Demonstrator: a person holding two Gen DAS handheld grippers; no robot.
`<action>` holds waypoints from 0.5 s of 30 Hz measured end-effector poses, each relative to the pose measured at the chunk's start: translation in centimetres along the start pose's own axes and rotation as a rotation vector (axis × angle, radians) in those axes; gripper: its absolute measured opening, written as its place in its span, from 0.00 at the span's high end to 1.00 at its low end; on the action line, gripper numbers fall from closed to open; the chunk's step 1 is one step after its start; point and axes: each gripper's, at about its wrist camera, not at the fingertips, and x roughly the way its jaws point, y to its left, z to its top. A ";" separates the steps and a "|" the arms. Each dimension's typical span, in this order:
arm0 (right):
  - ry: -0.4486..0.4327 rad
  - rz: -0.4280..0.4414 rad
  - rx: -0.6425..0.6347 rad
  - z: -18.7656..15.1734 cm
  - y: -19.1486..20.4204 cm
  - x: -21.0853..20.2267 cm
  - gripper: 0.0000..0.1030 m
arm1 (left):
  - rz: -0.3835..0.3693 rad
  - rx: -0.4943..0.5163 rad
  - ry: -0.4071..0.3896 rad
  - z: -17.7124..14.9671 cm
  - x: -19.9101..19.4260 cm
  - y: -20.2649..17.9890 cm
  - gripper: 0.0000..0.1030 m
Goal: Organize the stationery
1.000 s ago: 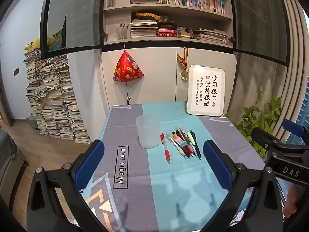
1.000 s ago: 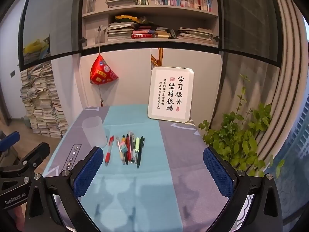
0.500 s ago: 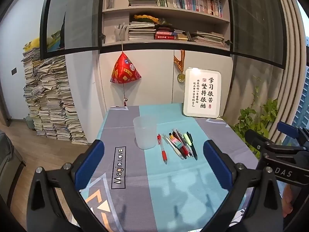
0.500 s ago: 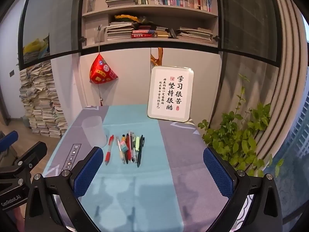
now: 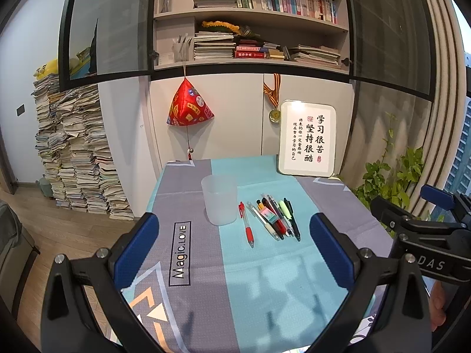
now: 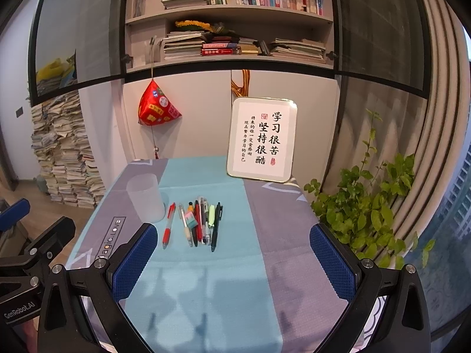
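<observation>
A translucent plastic cup (image 5: 220,200) stands upright on the cloth-covered table (image 5: 191,264); it also shows in the right wrist view (image 6: 145,197). Right of it lies a red pen (image 5: 246,228) (image 6: 168,226), then a tight row of several pens (image 5: 276,217) (image 6: 203,222), ending in a black pen (image 6: 216,226). My left gripper (image 5: 234,244) is open and empty, held above the near part of the table, well short of the cup. My right gripper (image 6: 232,261) is open and empty, near the table's front edge, short of the pens.
A framed calligraphy sign (image 6: 262,139) leans at the table's back edge. A red ornament (image 5: 190,107) hangs on the cabinet behind. Paper stacks (image 5: 73,153) stand on the floor at left. A leafy plant (image 6: 368,206) is right of the table.
The left gripper has pulled back and tilted up a little, so cup and pens look farther off. The right gripper has hardly moved. Both stay open.
</observation>
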 end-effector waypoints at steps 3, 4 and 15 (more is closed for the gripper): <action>0.000 0.001 0.000 0.0 -0.1 0.0 0.00 | 0.001 0.002 0.001 0.1 0.0 0.0 0.01; -0.001 0.000 0.000 0.0 -0.1 0.0 0.00 | 0.000 0.002 0.001 0.1 0.0 0.0 0.01; 0.006 0.005 0.005 -0.4 -0.2 0.2 0.00 | 0.001 0.005 0.001 0.0 0.1 0.1 0.01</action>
